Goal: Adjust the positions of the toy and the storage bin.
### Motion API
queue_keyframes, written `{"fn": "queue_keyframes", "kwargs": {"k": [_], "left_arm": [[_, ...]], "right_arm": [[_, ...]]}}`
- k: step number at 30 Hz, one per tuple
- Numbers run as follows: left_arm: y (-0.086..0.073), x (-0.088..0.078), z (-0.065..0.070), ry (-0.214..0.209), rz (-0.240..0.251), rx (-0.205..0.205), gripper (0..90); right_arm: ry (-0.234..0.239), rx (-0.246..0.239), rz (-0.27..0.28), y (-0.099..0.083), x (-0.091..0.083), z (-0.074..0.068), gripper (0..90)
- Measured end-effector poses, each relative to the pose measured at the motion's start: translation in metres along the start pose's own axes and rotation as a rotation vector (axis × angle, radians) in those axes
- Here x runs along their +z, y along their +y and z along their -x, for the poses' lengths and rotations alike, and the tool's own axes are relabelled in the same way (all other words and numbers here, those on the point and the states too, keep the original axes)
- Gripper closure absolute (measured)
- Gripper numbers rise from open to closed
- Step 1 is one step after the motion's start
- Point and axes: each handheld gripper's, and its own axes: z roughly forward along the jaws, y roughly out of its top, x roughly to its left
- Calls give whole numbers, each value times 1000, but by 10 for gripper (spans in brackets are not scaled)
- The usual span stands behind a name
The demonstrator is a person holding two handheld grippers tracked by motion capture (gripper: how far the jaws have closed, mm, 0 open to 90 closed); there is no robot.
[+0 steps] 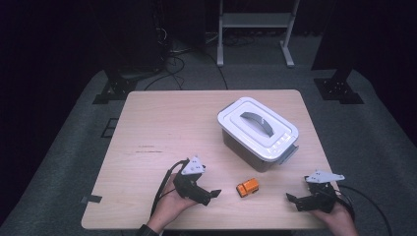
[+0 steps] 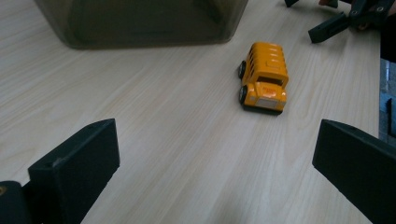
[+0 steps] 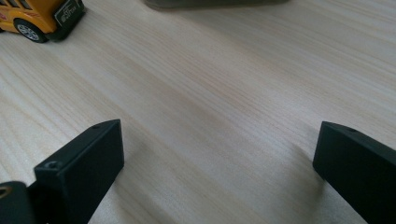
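A small orange toy bus (image 1: 248, 188) stands on the wooden table (image 1: 162, 128) near its front edge, between my two grippers. My left gripper (image 1: 210, 196) is a short way to its left, open and empty. In the left gripper view the bus (image 2: 265, 77) sits ahead and to the right of the open left gripper (image 2: 217, 149), its front towards the camera. My right gripper (image 1: 295, 202) rests to the right of the bus, open and empty. In the right gripper view, the bus's rear (image 3: 37, 16) shows at top left, far from the open right gripper (image 3: 219, 149).
A grey storage box (image 1: 258, 130) with a closed white lid and a grey handle stands just behind the bus. Its dark wall (image 2: 140, 23) is close ahead in the left gripper view. A metal stand (image 1: 255, 29) is on the floor beyond the table.
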Motion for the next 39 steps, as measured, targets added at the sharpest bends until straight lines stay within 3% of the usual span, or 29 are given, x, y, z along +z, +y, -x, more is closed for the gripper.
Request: {"fn": "queue_keyframes", "kwargs": {"k": [7, 15, 23, 30, 39], "left_arm": [[13, 18, 7, -19, 6, 27, 52], [21, 31, 10, -40, 31, 18, 140], [29, 52, 19, -70, 9, 45, 258], [35, 72, 28, -106, -7, 69, 299], [37, 85, 33, -123, -28, 90, 364]], "right_arm": [[0, 0, 0, 0, 0, 0, 9], [0, 0, 0, 0, 0, 0, 9], [0, -1, 0, 0, 0, 0, 9], [-1, 1, 0, 0, 0, 0, 9], [-1, 0, -1, 0, 0, 0, 9]]}}
